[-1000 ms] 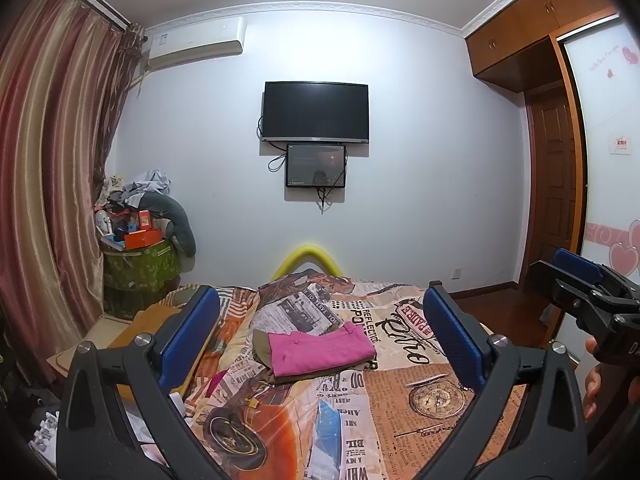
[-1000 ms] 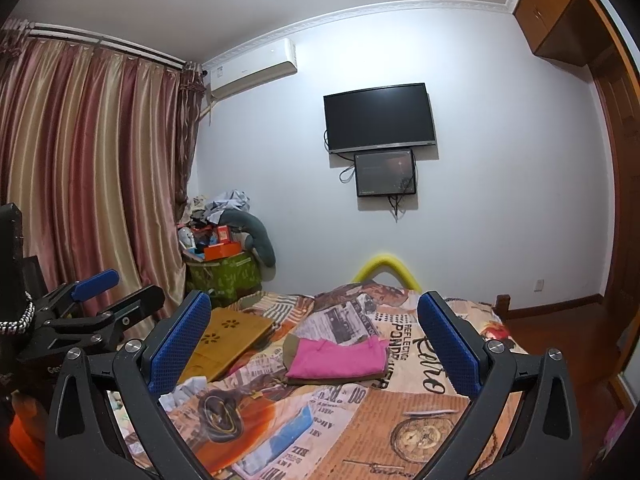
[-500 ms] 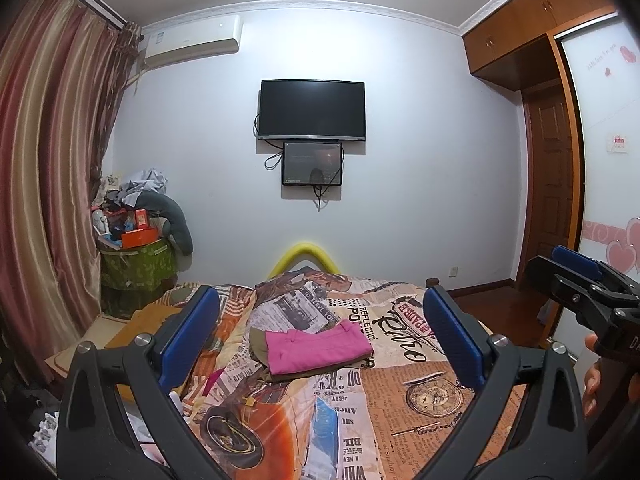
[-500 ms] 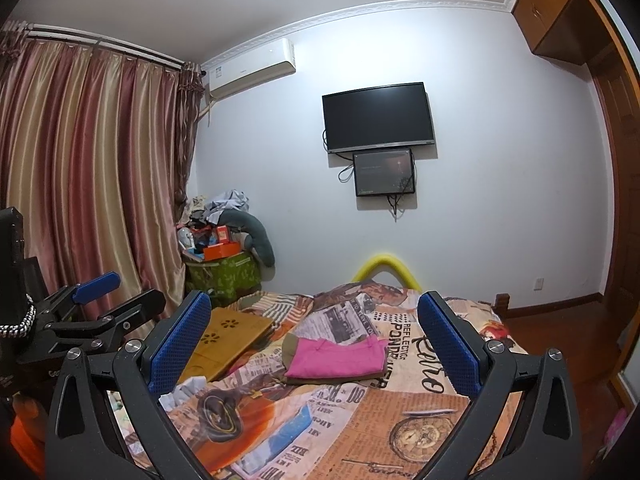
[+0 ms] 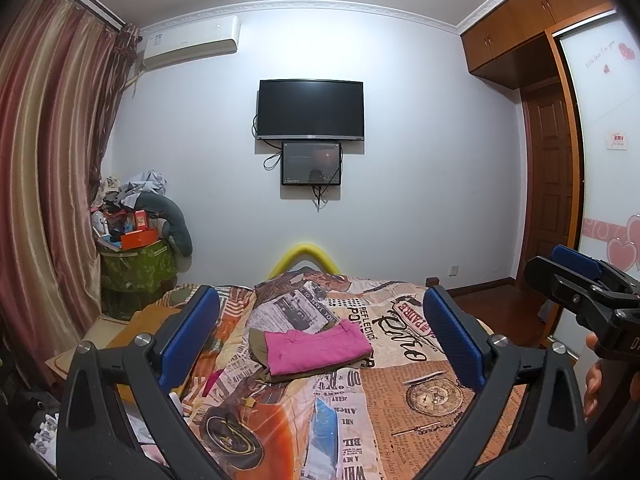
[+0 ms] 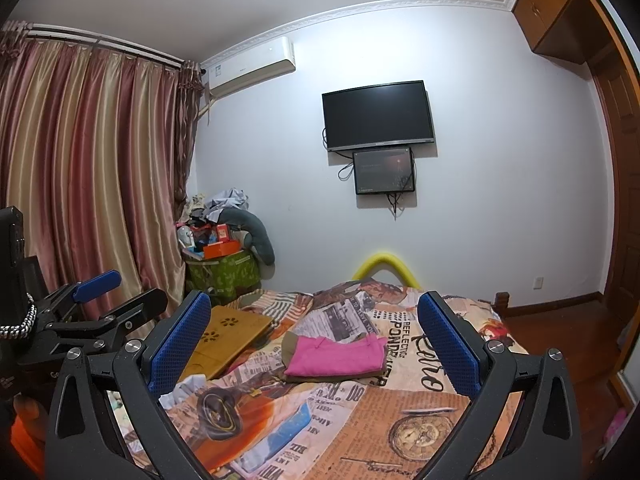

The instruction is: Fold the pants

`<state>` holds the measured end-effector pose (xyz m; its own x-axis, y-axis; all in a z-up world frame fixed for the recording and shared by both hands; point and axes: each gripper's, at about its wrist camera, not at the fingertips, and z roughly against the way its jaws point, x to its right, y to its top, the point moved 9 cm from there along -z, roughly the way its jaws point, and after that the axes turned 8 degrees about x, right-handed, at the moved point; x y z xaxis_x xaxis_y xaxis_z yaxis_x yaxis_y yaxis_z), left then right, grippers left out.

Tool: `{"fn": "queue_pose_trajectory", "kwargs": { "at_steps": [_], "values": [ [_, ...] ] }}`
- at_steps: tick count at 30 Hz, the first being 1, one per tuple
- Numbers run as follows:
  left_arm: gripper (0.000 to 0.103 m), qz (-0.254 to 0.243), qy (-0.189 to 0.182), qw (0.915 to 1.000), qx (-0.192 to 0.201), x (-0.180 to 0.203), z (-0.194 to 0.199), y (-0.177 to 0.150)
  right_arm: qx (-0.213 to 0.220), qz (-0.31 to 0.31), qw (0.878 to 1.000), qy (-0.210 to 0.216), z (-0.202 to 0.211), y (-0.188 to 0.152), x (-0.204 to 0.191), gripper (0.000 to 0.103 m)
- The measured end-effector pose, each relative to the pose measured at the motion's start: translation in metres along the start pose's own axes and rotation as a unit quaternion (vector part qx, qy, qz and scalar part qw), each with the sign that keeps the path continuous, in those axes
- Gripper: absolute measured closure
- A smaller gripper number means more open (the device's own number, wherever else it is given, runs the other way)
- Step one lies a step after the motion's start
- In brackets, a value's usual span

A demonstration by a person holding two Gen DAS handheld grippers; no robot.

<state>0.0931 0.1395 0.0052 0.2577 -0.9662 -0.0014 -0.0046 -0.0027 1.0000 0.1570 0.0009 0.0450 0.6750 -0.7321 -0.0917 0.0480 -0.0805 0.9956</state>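
Folded pink pants (image 5: 316, 346) lie on an olive garment (image 5: 258, 344) mid-bed (image 5: 420, 360), far from both tongs. Left tongs (image 5: 320, 344) and right tongs (image 6: 316, 348) stand wide apart, empty, raised above the near bed.

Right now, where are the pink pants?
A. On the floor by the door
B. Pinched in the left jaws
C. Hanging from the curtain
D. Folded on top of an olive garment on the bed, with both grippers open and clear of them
D: the pink pants lie folded on an olive garment on the bed; the left gripper and right gripper are open and hold nothing.
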Motion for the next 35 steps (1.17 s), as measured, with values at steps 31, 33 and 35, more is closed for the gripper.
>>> {"fn": "queue_pose_trajectory", "kwargs": {
  "at_steps": [31, 33, 35],
  "values": [
    [0.000, 0.006, -0.008, 0.9999, -0.009, 0.0028, -0.0023, -0.0070, -0.005, 0.001, 1.000, 0.002, 0.0011, -0.0079, -0.0037, 0.000],
    [0.000, 0.009, -0.008, 0.9999, -0.010, 0.0026, -0.0030, -0.0076, -0.006, 0.001, 1.000, 0.002, 0.0017, -0.0085, -0.0043, 0.000],
    [0.000, 0.010, -0.010, 0.9998, -0.012, 0.0017, -0.0040, -0.0080, -0.006, 0.001, 1.000, 0.002, 0.0011, -0.0085, -0.0042, 0.000]
  ]
}}
